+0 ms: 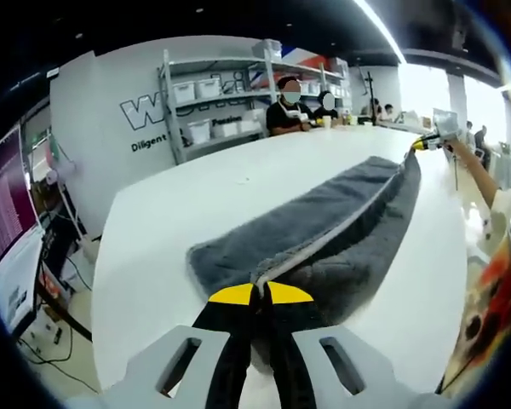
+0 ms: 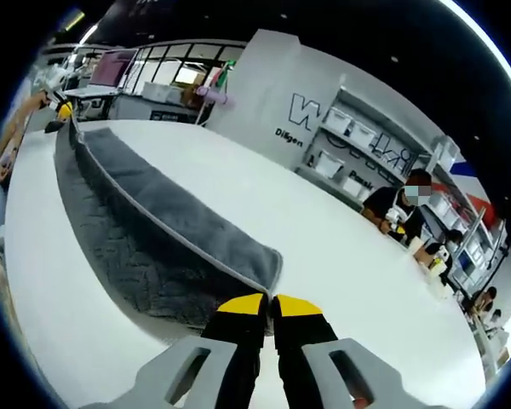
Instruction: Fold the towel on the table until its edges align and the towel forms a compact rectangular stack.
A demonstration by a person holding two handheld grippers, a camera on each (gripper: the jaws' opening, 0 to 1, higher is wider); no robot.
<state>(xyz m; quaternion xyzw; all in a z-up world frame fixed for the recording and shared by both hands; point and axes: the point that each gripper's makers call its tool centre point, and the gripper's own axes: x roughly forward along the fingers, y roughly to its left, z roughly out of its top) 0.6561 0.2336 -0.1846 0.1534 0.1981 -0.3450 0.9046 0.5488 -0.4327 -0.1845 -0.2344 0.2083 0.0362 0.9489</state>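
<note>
The gray towel [image 1: 324, 230] lies on the white table [image 1: 170, 221], folded once the long way, and it runs from the bottom middle of the left gripper view up to the upper right. The left gripper [image 1: 255, 294] pinches one end tight at the bottom middle, and the right gripper [image 2: 268, 305] pinches the other end, low and level. Each gripper is equally near its own end, so I think the two ends must come together next.

One grey towel [image 1: 324, 226] lies on one white counter [image 1: 187, 213]. Two grippers — the left gripper [image 1: 258, 293] and the right gripper [image 2: 269, 303]. Two seated people [image 1: 288, 109] at the counter's far side — one shelving rack [image 1: 213, 94] behind.
</note>
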